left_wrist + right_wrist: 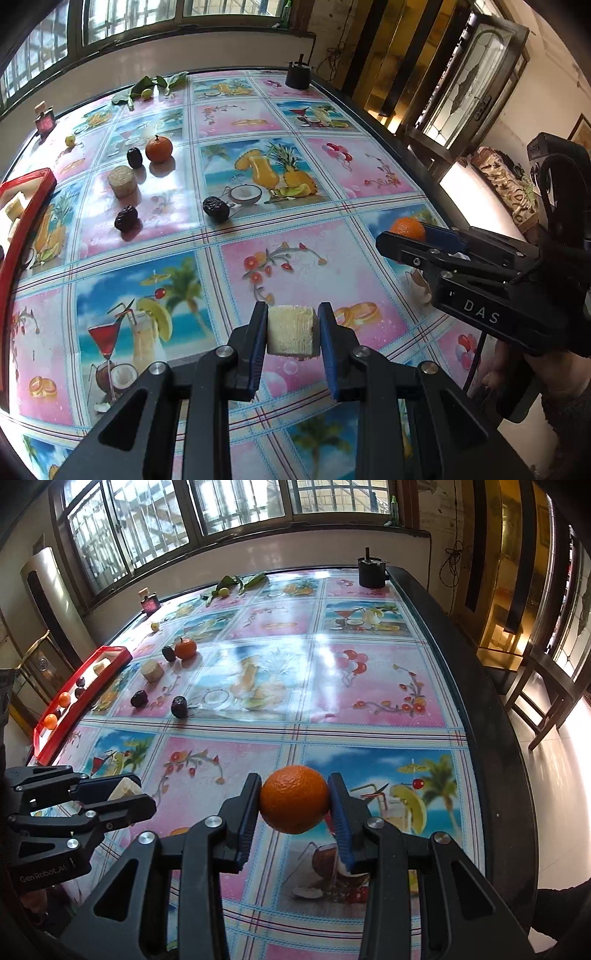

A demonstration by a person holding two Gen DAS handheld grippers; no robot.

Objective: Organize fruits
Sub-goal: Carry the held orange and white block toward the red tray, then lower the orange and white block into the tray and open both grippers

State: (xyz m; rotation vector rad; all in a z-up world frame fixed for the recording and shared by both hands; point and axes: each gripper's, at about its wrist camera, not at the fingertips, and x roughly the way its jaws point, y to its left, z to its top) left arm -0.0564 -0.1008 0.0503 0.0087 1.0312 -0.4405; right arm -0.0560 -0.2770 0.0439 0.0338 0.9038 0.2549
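Observation:
My left gripper (pixel 293 308) is shut on a pale yellow cut fruit chunk (pixel 293 334), held just above the patterned table. To its right, my right gripper (pixel 294 779) is shut on an orange (pixel 294 799), also off the table. On the far left, a red tray (pixel 110 650) holds small oranges, dark fruits and pale chunks. Loose on the table beside the tray lie a tangerine (pixel 159 148), three dark dates (pixel 216 208), another pale chunk (pixel 122 181) and a small green fruit (pixel 70 140).
A black container (pixel 298 75) stands at the far right corner. A leafy twig (pixel 147 86) and a small perfume bottle (pixel 45 120) sit along the far edge. The table's dark right edge (pixel 491 738) runs close by, with a wooden chair (pixel 546 686) beyond it.

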